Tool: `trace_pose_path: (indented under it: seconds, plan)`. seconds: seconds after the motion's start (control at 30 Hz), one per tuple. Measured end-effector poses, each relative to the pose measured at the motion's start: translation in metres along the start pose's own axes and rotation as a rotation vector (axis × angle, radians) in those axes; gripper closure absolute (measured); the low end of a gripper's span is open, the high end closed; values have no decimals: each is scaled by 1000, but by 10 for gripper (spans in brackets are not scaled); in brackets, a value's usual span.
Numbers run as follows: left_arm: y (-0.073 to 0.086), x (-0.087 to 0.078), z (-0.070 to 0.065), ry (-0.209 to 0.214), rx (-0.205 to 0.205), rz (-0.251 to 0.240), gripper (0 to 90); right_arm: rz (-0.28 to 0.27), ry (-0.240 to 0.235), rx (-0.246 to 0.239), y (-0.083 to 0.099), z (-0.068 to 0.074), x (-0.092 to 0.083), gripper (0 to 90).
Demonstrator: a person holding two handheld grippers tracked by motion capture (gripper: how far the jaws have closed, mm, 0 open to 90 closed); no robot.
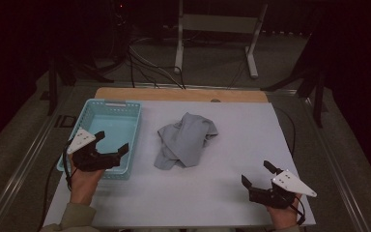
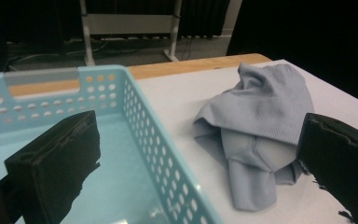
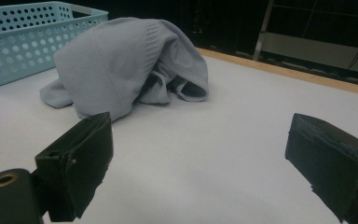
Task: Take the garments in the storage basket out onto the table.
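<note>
Bottom left of high view: left gripper (image 1: 112, 140), jaws wide apart, empty, over perforated light-blue plastic basket (image 1: 90, 107). Centre frame: crumpled grey knit cloth (image 1: 186, 140) on white tabletop (image 1: 232, 140). Bottom right: right gripper (image 1: 257, 175), wide, empty. Risks: single-layer pinch, cloth trails and snags on basket rim.

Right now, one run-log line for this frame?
left gripper: open, over light-blue perforated plastic basket | right gripper: open, over white table | crumpled grey knit cloth: untouched, mid-table beside basket

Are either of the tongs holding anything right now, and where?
Nothing is held. Left tongs are open over the basket; right tongs are open, apart from the grey cloth.
</note>
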State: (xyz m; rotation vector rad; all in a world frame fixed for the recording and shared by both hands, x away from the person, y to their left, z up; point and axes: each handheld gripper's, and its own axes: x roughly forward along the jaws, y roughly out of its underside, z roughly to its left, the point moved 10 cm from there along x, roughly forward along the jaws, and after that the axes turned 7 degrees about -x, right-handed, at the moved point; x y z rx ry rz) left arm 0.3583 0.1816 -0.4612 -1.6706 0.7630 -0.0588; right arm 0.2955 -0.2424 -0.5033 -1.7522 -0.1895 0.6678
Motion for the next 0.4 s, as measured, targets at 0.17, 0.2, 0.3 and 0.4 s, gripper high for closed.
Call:
trace_pose_path:
  seconds: [0.17, 0.2, 0.3, 0.4]
  plan:
    - [9, -8, 5, 2, -20, -12, 5, -1, 2, 6, 0, -1, 0, 76]
    - [10, -10, 5, 2, -26, -16, 5, -1, 2, 6, 0, -1, 0, 76]
    - [12, -10, 6, 1, -27, -15, 5, -2, 2, 7, 0, -1, 0, 76]
    - [17, -13, 6, -4, -28, -13, 5, -7, 4, 6, -1, -2, -1, 76]
